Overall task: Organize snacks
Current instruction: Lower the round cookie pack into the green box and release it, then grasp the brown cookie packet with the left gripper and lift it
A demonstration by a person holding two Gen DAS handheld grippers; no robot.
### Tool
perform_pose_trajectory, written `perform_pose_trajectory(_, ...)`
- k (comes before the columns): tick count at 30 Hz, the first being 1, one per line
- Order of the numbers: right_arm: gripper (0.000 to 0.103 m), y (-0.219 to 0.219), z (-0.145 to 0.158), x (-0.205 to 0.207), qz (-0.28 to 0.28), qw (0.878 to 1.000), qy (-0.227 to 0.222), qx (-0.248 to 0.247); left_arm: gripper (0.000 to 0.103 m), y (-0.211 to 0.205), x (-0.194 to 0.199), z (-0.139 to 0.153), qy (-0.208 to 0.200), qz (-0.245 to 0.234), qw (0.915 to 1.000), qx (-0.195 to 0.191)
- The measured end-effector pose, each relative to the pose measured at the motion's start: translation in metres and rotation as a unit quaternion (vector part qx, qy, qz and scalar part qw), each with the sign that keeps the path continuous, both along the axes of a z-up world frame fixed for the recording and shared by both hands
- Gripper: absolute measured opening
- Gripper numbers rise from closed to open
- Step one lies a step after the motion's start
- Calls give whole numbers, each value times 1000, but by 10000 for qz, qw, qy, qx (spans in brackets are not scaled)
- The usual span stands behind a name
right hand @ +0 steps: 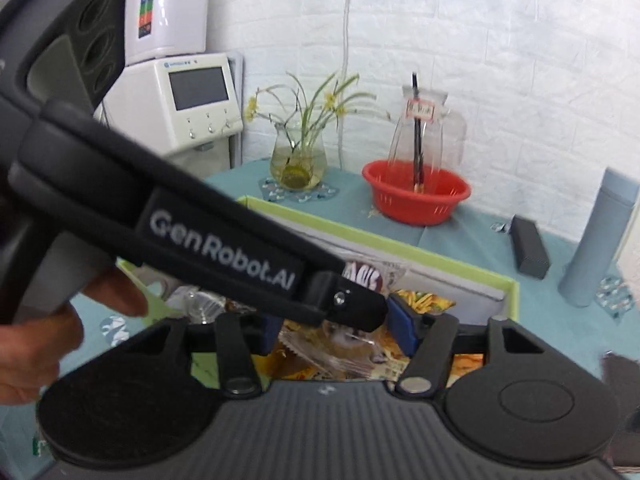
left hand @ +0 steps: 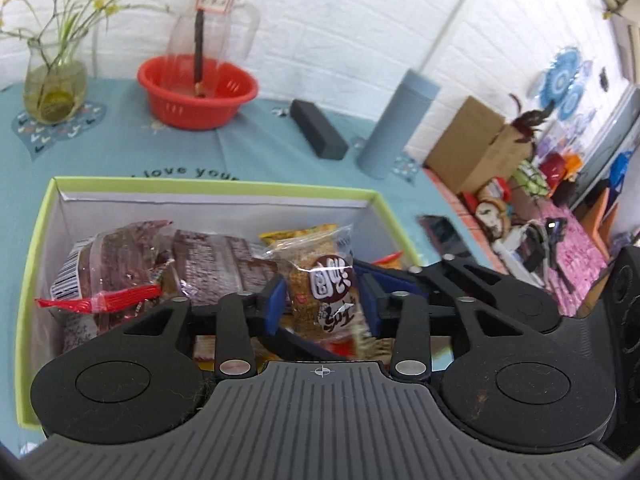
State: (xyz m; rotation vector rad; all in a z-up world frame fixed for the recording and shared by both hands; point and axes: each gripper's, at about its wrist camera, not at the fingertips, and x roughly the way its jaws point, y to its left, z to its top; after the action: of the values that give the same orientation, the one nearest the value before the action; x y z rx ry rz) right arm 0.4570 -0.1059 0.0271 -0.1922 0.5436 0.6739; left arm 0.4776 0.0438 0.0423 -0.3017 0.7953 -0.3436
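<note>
A green-rimmed white box (left hand: pixel 224 187) on the teal tablecloth holds several wrapped snacks, among them brown cake packs (left hand: pixel 132 264) with a red seal. My left gripper (left hand: pixel 322 300) hangs over the box; a clear snack packet with a brown round label (left hand: pixel 328 300) stands between its blue pads, which appear apart from its sides. My right gripper (right hand: pixel 338 330) is open over the same box (right hand: pixel 400 242), with yellow and clear snack wrappers (right hand: pixel 344 354) below it. The left gripper's black body (right hand: pixel 192 236) crosses the right wrist view and hides much of the box.
At the table's back stand a red basket (left hand: pixel 198 92) with a glass pitcher, a plant vase (left hand: pixel 54 80), a dark block (left hand: pixel 318 128) and a grey-blue tumbler (left hand: pixel 396 124). Cardboard boxes and clutter lie right of the table. A white machine (right hand: pixel 188 104) stands at back left.
</note>
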Motion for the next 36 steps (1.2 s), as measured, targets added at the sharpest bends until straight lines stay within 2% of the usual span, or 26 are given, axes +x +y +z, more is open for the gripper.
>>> perform_pose_trajectory(2,74,1,-4,5,1,10000,47,-34,35,7,-3,-1,-12,62,10000,-33)
perform_pose_trajectory(4,77,-7,0,-3,-41,9999,-119,42,52,13,-18,4,-213,117,9996,-135)
perform_pose_trajectory(5,79,-14,5,-10,-67,9997,-201,124,57,16,-29,9,-326,151,9992,-198)
perform_pose_trajectory(6,85,-23,10,-19,-102,9992,-321,195,62,18,-40,13,-418,161,9987,-261)
perform_pose_trajectory(8,95,-43,18,-44,-241,9974,-634,234,66,19,-65,18,-580,104,9977,-341)
perform_pose_trajectory(10,95,-64,20,-72,-316,9962,-760,267,70,17,-87,15,-627,43,9972,-418)
perform_pose_trajectory(14,95,-94,-5,-108,-571,9975,-348,233,70,-2,-120,-10,-245,-189,9978,-594)
perform_pose_trajectory(18,95,-109,-47,-125,-961,9952,155,54,66,-30,-126,-31,201,-508,9962,-676)
perform_pose_trajectory(22,95,-119,-57,-129,-1046,9940,251,201,66,-69,-117,-36,326,-737,9961,-371)
perform_pose_trajectory(26,95,-112,-65,-113,-978,9944,380,129,65,-101,-99,-44,471,-940,9944,-132)
perform_pose_trajectory(29,95,-109,-73,-107,-849,9945,580,197,52,-119,-90,-54,594,-1021,9928,207)
perform_pose_trajectory(33,95,-110,-75,-109,-724,9953,598,256,36,-127,-88,-63,642,-1100,9910,420)
perform_pose_trajectory(36,95,-112,-74,-112,-665,9950,667,328,34,-127,-90,-65,654,-1136,9899,533)
